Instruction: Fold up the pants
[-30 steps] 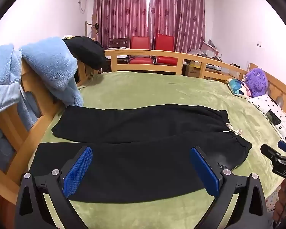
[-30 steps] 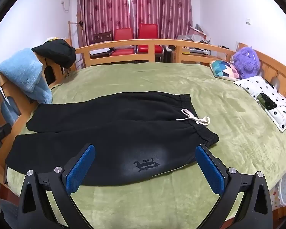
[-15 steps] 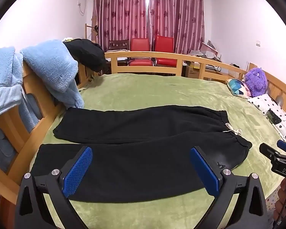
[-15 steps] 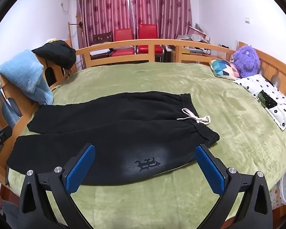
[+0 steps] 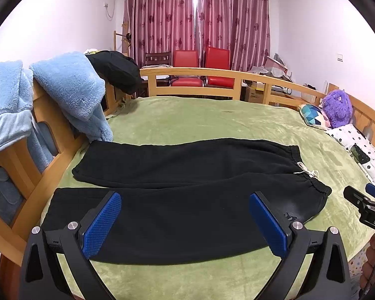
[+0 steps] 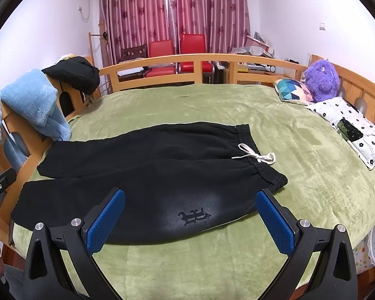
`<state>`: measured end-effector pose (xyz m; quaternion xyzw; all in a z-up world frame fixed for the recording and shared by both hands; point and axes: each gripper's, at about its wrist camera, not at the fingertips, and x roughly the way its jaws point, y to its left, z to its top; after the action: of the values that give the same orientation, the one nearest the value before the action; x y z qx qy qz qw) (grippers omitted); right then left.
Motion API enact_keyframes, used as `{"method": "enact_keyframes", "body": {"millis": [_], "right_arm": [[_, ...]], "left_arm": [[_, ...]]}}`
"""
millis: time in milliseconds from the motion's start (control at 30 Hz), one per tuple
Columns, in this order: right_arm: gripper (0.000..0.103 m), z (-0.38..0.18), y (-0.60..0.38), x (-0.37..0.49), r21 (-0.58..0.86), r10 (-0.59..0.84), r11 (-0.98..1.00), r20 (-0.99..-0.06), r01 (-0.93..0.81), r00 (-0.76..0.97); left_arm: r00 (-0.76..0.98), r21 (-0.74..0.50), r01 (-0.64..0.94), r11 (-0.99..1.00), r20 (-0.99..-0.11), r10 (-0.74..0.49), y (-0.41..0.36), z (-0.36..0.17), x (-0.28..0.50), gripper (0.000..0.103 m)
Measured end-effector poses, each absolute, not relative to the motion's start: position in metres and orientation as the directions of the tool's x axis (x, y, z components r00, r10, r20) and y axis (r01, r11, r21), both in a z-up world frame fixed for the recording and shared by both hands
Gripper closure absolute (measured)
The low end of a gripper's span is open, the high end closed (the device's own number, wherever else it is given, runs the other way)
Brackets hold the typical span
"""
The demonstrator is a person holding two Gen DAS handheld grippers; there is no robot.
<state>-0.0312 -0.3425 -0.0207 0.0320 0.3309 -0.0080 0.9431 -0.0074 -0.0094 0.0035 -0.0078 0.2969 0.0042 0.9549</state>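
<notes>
The black pants [image 6: 147, 172] lie flat on the green bed [image 6: 212, 105], both legs spread side by side, waistband toward the purple plush toy [image 6: 321, 80]. The left hand-held gripper [image 5: 185, 221] and the right hand-held gripper [image 6: 191, 220] hover released above the near edge, grasping nothing.

Home bedroom, wooden bed [image 6: 207, 61], curtains [image 6: 172, 12]

The pants [image 6: 147, 165] are matt black fleecy cloth with a white cotton drawstring [image 6: 256, 155]. The blanket [image 6: 300, 175] is plush green. Bed rails [image 6: 202, 61] are smooth varnished wood. Tool pads [image 5: 101, 227] are textured blue rubber.
</notes>
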Motion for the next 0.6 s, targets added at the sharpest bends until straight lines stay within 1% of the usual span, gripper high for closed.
{"method": "enact_keyframes", "body": {"millis": [600], "right_arm": [[0.000,-0.0181,-0.3453,-0.0307,0.073,0.006,0.996,-0.624,0.050,0.781]], "left_arm": [[0.827,-0.016,-0.019,1.000,-0.563,0.007,-0.0034,0.0065,-0.0086,0.000]]}}
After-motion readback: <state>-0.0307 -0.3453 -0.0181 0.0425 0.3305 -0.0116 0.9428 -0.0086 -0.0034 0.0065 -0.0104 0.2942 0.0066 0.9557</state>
